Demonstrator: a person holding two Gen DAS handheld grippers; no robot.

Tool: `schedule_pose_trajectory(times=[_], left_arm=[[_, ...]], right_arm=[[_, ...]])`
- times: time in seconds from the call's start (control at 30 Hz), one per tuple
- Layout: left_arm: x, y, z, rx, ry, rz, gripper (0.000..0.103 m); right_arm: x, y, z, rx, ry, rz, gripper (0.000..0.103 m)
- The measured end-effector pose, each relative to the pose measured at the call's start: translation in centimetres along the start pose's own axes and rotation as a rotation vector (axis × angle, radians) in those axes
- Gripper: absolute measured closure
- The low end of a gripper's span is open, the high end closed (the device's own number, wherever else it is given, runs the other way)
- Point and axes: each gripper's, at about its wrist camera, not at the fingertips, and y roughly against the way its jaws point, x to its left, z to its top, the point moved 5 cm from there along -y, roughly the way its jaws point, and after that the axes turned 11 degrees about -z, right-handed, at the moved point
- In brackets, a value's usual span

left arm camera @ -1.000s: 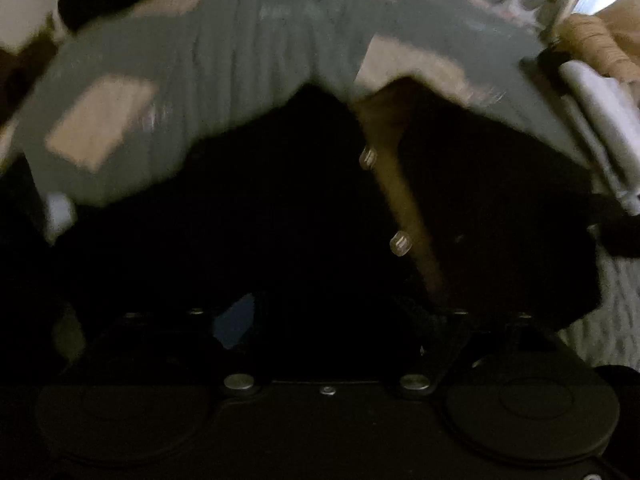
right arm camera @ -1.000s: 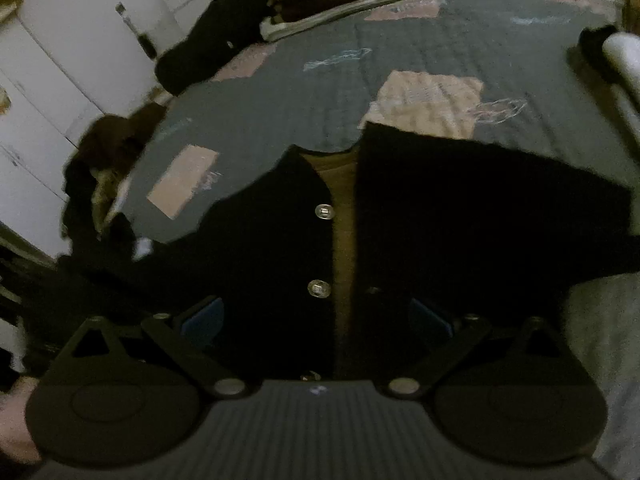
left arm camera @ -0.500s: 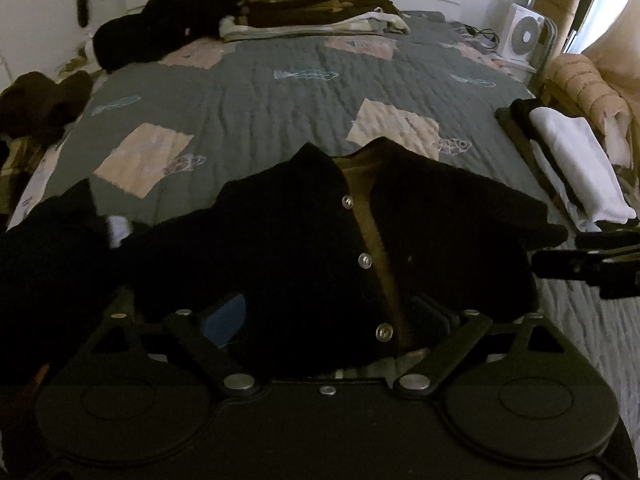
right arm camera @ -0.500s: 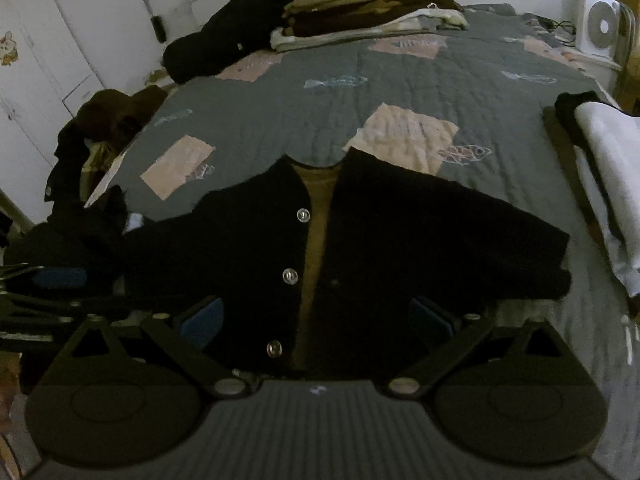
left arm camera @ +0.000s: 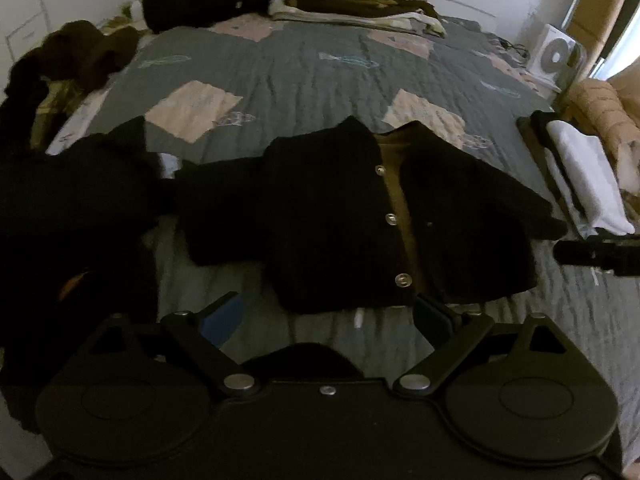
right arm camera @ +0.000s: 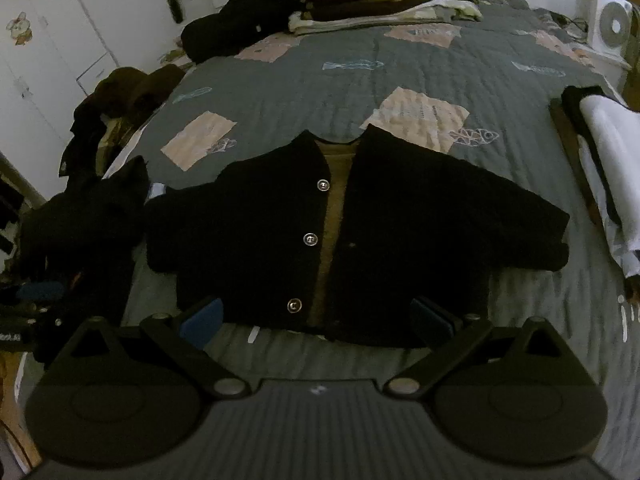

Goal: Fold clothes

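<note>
Jacket laid flat on the bed, both grippers released above its hem, fold not yet begun.

Nearest us, the left gripper [left arm camera: 326, 316] and the right gripper [right arm camera: 316, 320] hang with jaws spread wide and nothing between them, just short of the black jacket [right arm camera: 360, 240]. It lies face up near the bed's [right arm camera: 420, 64] near edge, front panels parted over a brown lining, sleeves out sideways. We judge that the next move calls for pinching a sleeve or side edge and carrying it over the middle. Farther off, folded clothes [right arm camera: 384, 0] sit at the bed's far edge.
</note>
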Motion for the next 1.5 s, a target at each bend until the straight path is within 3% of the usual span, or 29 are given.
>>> schedule_pose_trajectory(times=[0.3,0.63,0.77,1.0,1.2,1.4,1.5], left_arm=[[0.6,1.6,0.7,-0.036,0.0,0.018,0.011],[3.3,-1.0,2.1,-0.008,0.039,-0.015,0.011],[6.6,-3.0,3.0,-0.032,0.152,-0.065,0.011],[14.1,-7.6,2.1,-0.096,0.463,-0.126,0.011],[18.1,-12.4,0.8,-0.123,0.743,-0.202,0.011],[19.3,-15.9,-1.1,-0.087,0.864,-0.188,0.011],[19.8,-16.6,-2.0,-0.118,0.935,-0.217,0.011]], right_arm=[[0.9,0.7,1.1,-0.024,0.019,-0.004,0.003],[1.2,-1.6,2.7,0.006,0.002,-0.023,0.003],[1.0,-3.0,3.9,0.013,-0.009,-0.025,0.003],[0.7,-6.0,5.5,0.041,-0.022,-0.019,0.003],[0.5,-8.9,6.4,0.078,-0.03,-0.005,0.003],[0.4,-10.3,6.8,0.102,-0.013,0.011,0.003],[0.1,-10.7,6.9,0.108,-0.014,0.013,0.003]])
